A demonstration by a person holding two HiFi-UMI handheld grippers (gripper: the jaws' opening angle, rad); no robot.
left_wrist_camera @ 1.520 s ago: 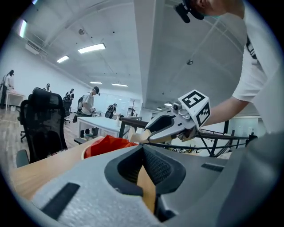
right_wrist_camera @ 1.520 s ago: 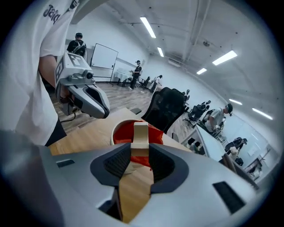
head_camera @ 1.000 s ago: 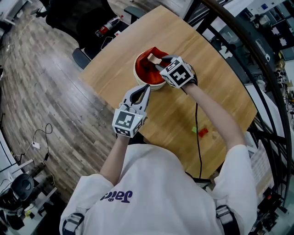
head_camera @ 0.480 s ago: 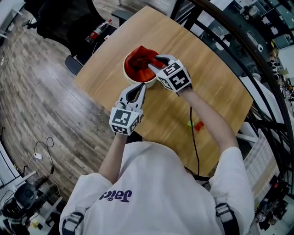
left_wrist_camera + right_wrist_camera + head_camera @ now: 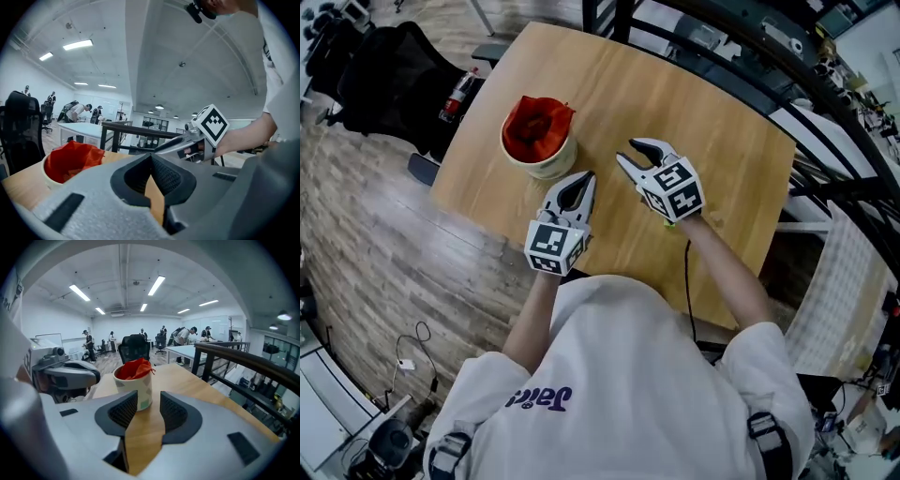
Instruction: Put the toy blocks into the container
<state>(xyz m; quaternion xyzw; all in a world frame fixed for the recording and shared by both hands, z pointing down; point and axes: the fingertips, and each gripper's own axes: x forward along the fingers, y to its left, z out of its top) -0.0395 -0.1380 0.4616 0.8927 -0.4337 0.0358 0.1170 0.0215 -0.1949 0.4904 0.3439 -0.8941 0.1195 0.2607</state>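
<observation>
Currently the right gripper (image 5: 635,155), fingers half open and empty, points away from what looks like a green block (image 5: 668,222) just behind it, nearer than the left gripper (image 5: 580,180), fingers closed empty, near the container (image 5: 547,166).

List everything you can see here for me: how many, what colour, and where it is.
table: one, light wood, centre of the head view
container: one, cream, on the table near its left edge
liner: one, red, inside the container
office chair: one, black, on the floor left of the table
cable: one, black, on the table beside the right forearm
left gripper: one, grey and black, jaws shut, empty, beside the container
right gripper: one, grey and black, jaws apart, empty, over mid-table
</observation>
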